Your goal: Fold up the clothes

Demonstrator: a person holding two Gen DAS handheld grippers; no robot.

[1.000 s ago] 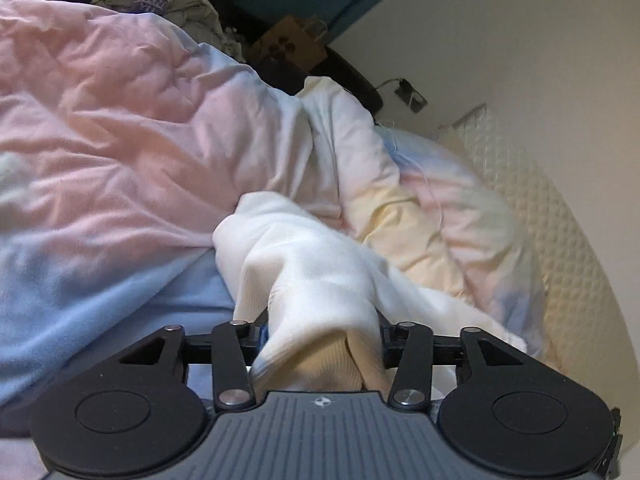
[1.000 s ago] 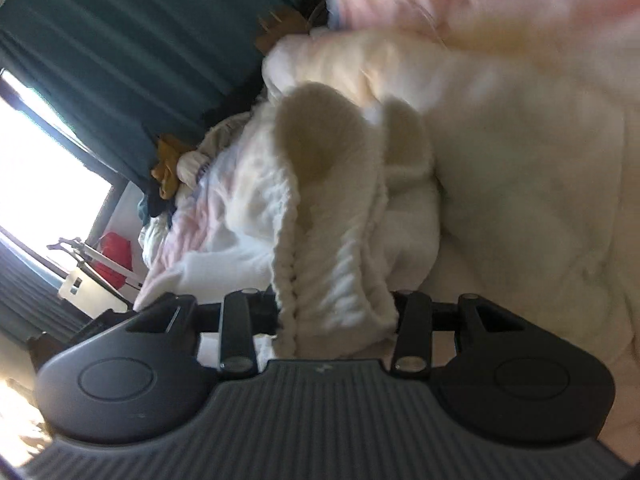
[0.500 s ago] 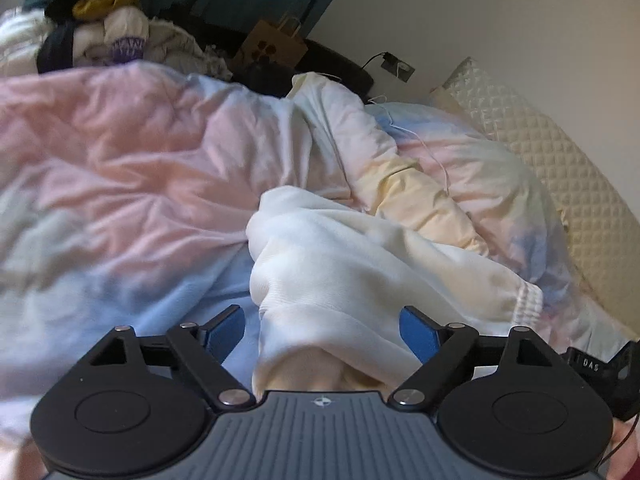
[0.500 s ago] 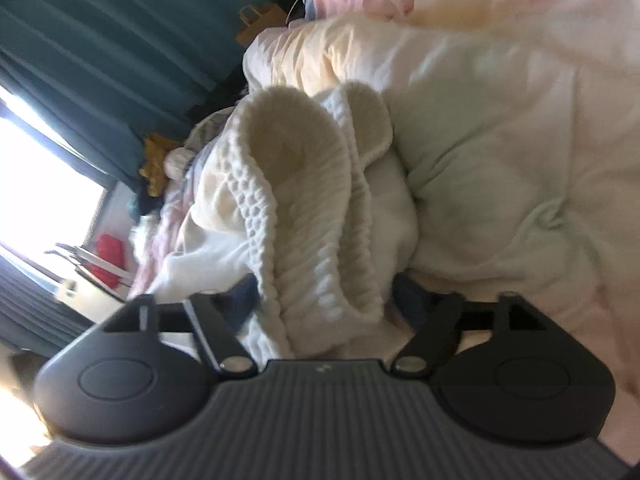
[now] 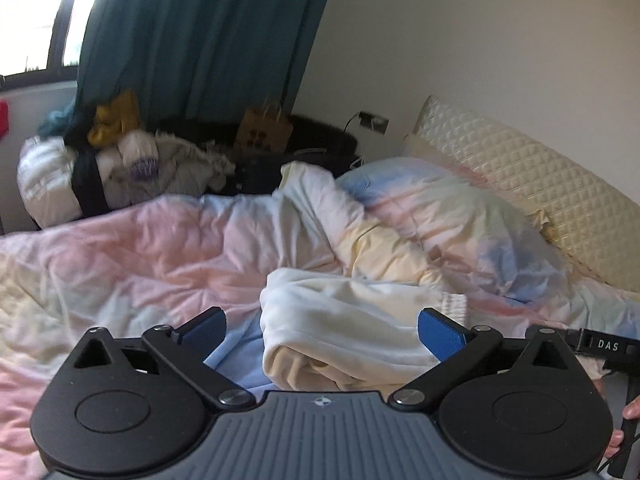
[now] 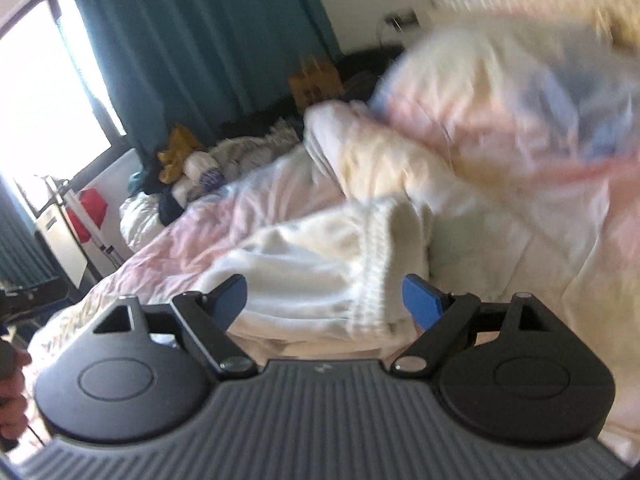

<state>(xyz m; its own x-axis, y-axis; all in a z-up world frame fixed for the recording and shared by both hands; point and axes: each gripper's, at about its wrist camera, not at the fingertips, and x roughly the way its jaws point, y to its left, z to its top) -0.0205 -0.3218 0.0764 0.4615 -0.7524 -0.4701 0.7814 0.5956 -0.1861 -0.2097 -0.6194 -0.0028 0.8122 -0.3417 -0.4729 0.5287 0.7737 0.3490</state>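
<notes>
A cream-white garment lies in a folded bundle on the pastel duvet, straight ahead of my left gripper. That gripper is open and empty, its blue pads wide apart and above the bundle. In the right wrist view the same garment shows its ribbed hem, lying on the bed. My right gripper is open and empty just in front of it. This view is blurred by motion.
A pile of other clothes lies at the far side of the bed. A paper bag stands by the teal curtain. A quilted pillow lies against the wall at the right. A pastel pillow lies behind the garment.
Both grippers opened and let go of the cream garment, which dropped onto the duvet. Both have since pulled back and up, away from it.
</notes>
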